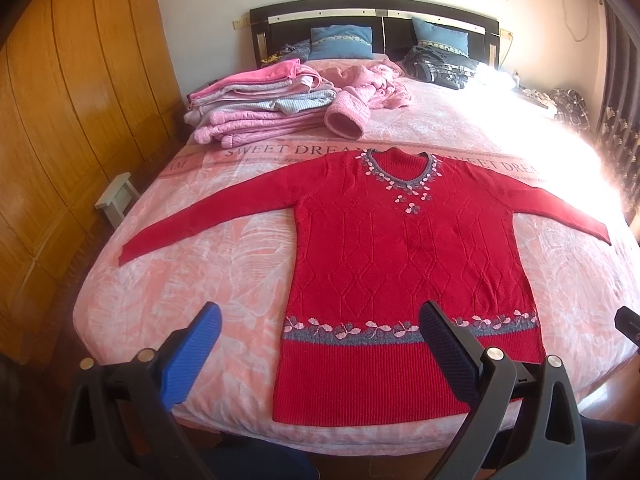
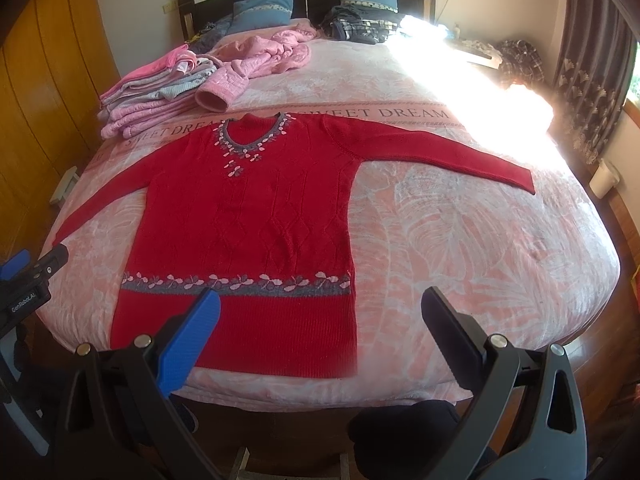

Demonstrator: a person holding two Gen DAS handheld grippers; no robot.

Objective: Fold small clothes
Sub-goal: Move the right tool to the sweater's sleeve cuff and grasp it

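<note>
The red sweater (image 1: 404, 264) lay flat on the bed (image 1: 192, 280) ahead of both my tongs, sleeves spread. My left tongs (image 1: 320, 344) and right tongs (image 2: 320, 328) gaped apart, holding nothing. A shallow pinch could grab one knit layer only, skewing the fold.

Each claw (image 1: 320, 344) pairs a ribbed blue finger with a black one on black arms.

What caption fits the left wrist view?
Open left claw hovering above red sweater spread flat on pink bed.
</note>
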